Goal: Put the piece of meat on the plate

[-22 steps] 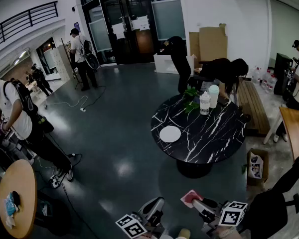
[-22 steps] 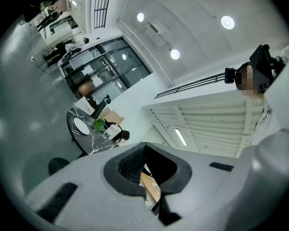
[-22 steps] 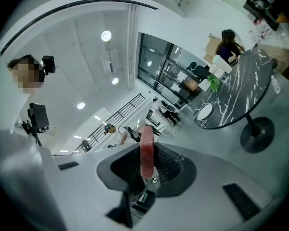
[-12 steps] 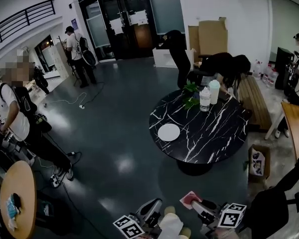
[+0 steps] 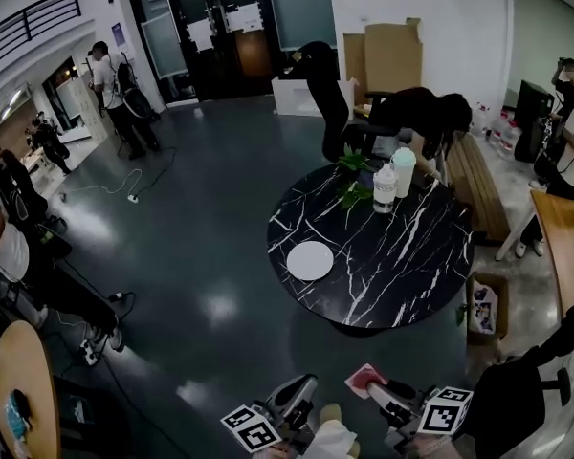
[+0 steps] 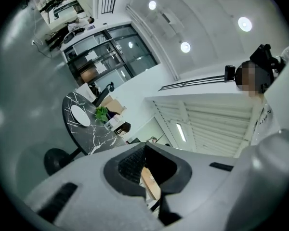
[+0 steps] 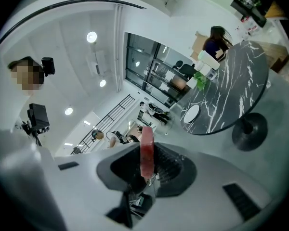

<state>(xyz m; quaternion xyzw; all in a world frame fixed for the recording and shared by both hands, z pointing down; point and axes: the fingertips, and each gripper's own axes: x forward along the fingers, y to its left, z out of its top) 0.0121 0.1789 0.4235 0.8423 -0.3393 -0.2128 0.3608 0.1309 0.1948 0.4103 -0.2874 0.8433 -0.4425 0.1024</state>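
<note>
A flat red piece of meat (image 7: 147, 150) stands on edge between the pads of my right gripper (image 7: 148, 163), which is shut on it. In the head view that gripper (image 5: 381, 390) is low at the bottom right, the meat (image 5: 366, 381) at its tip. My left gripper (image 5: 293, 396) hangs beside it at bottom centre, jaws together and nothing in them. The white plate (image 5: 310, 260) lies on the near left part of a round black marble table (image 5: 402, 256), well ahead of both grippers. The plate also shows small in both gripper views (image 6: 80, 115) (image 7: 191, 113).
Two bottles (image 5: 386, 188) and a green plant (image 5: 352, 182) stand at the table's far side, where a person (image 5: 430, 118) bends over. A cardboard box (image 5: 483, 309) sits by the table's foot. A wooden round table (image 5: 24, 381) is at lower left; other people stand around the hall.
The head view has swung, so the table and plate sit a little further left and nearer. Both grippers keep their place at the bottom, the meat still held.
</note>
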